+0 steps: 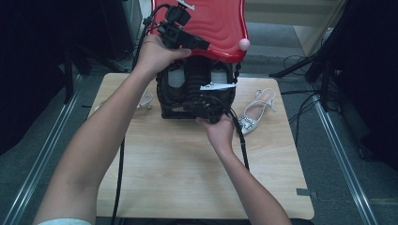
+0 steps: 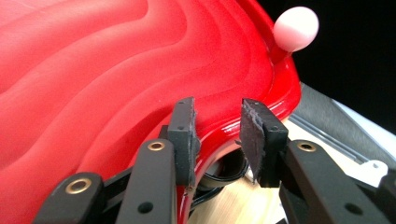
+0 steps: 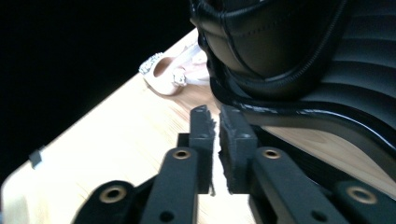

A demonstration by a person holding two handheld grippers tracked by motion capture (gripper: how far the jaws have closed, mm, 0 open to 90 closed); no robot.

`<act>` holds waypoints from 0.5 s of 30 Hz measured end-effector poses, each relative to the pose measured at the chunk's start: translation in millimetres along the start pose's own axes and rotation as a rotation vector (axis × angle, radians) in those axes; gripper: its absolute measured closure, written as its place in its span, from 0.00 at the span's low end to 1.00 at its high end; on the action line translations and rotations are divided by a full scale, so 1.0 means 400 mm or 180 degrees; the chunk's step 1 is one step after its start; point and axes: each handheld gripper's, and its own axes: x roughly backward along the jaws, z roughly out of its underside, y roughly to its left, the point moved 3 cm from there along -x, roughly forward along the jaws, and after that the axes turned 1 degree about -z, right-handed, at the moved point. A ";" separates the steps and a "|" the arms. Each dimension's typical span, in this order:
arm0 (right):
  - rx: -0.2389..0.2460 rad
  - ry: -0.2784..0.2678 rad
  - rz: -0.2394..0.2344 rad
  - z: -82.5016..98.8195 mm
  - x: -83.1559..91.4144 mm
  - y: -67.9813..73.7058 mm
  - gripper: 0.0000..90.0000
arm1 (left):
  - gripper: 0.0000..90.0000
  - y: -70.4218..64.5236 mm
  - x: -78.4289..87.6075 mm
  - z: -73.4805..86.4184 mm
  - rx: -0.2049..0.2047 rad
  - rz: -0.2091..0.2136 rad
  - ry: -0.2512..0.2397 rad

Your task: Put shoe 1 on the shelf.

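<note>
Standing on a pale wooden table (image 1: 187, 178) over grey floor (image 1: 347, 206), the red-lidded black box (image 1: 220, 23) has the released left gripper (image 2: 217, 135) at its lid and the almost clenched, empty right gripper (image 3: 217, 135) at its base.

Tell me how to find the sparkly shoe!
Look at the wooden table. Behind the hands stands a black box with a red lid. Just right of it lies the pale high-heeled shoe, with a glittery buckle on its toe.
</note>
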 end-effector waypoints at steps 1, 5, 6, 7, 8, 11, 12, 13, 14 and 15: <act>0.0022 0.0024 0.0016 0.005 0.007 0.003 0.92 | 0.71 -0.002 0.007 0.002 0.0024 0.0035 -0.0025; 0.0096 0.0069 0.0028 0.022 0.030 0.012 0.82 | 0.69 -0.018 0.029 0.013 -0.0020 0.0072 0.0016; 0.0108 0.0052 0.0022 0.027 0.037 0.014 0.81 | 0.68 -0.022 0.033 0.016 -0.0034 0.0071 0.0027; 0.0110 0.0043 0.0005 0.030 0.042 0.015 0.80 | 0.67 -0.028 0.040 0.023 -0.0049 0.0080 0.0034; 0.0065 0.0032 -0.0019 0.036 0.050 0.017 0.79 | 0.66 -0.033 0.045 0.028 -0.0060 0.0083 0.0034; 0.0034 0.0030 -0.0003 0.053 0.067 0.024 0.74 | 0.66 -0.044 0.052 0.052 -0.0114 0.0093 0.0088; 0.0039 0.0019 0.0008 0.058 0.073 0.026 0.73 | 0.66 -0.047 0.054 0.060 -0.0107 0.0110 0.0102; 0.0067 0.0022 0.0035 0.065 0.078 0.028 0.73 | 0.65 -0.050 0.058 0.069 -0.0094 0.0130 0.0107; 0.0092 0.0018 0.0023 0.070 0.084 0.030 0.72 | 0.65 -0.052 0.061 0.077 -0.0101 0.0140 0.0108; 0.0080 0.0009 -0.0003 0.076 0.090 0.032 0.71 | 0.64 -0.055 0.064 0.086 -0.0108 0.0150 0.0104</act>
